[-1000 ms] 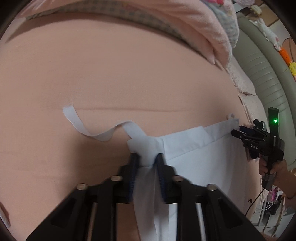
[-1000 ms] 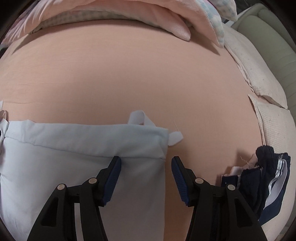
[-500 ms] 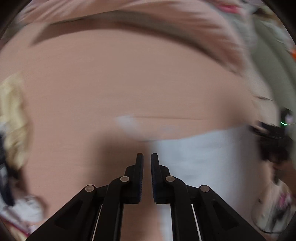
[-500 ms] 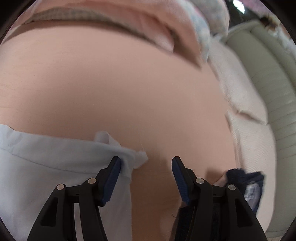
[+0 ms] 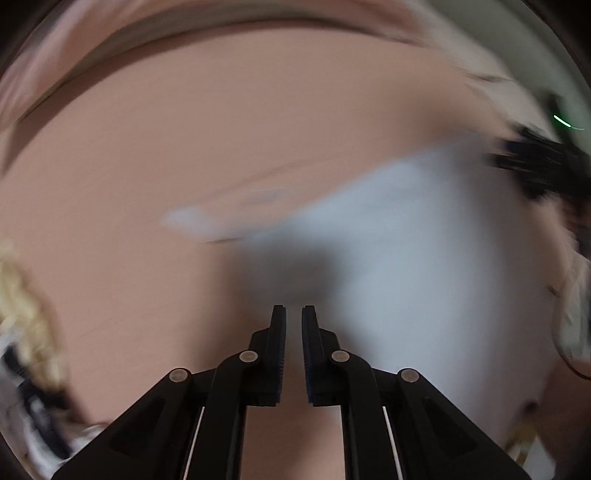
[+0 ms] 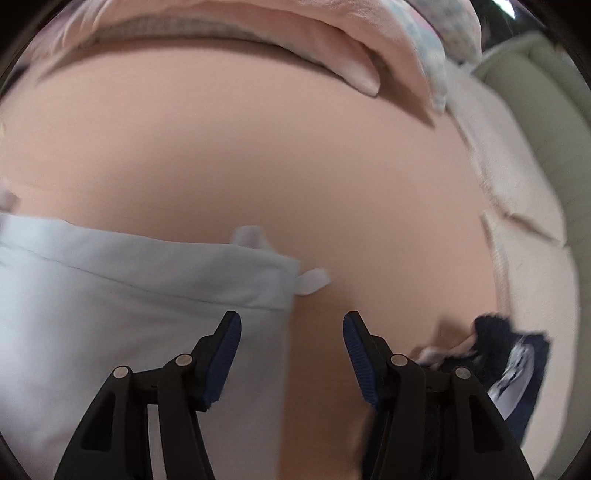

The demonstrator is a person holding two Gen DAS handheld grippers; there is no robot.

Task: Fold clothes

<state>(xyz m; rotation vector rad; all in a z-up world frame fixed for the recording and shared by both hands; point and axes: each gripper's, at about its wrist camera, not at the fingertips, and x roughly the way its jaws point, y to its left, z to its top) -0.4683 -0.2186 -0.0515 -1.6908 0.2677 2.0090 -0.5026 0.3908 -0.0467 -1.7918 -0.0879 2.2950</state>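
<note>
A pale blue garment (image 6: 140,295) with white ties lies flat on the pink bed sheet (image 6: 258,155). It also shows, blurred, in the left wrist view (image 5: 406,229). My right gripper (image 6: 291,325) is open and empty, its jaws straddling the garment's right edge near the top corner. My left gripper (image 5: 294,317) has its jaws nearly closed with a narrow gap and nothing between them, above the garment's left part. The right gripper appears as a dark blur in the left wrist view (image 5: 539,162).
A dark navy and white clothes pile (image 6: 509,362) lies right of the right gripper. Pink bedding and pillows (image 6: 332,33) line the far edge. A cream quilted cover (image 6: 524,206) and green headboard sit at right. Yellowish clothing (image 5: 26,317) lies at left.
My left gripper has let go of the garment's corner and swung left, then back over the garment. My right gripper stayed open and shifted slightly along the garment's right edge.
</note>
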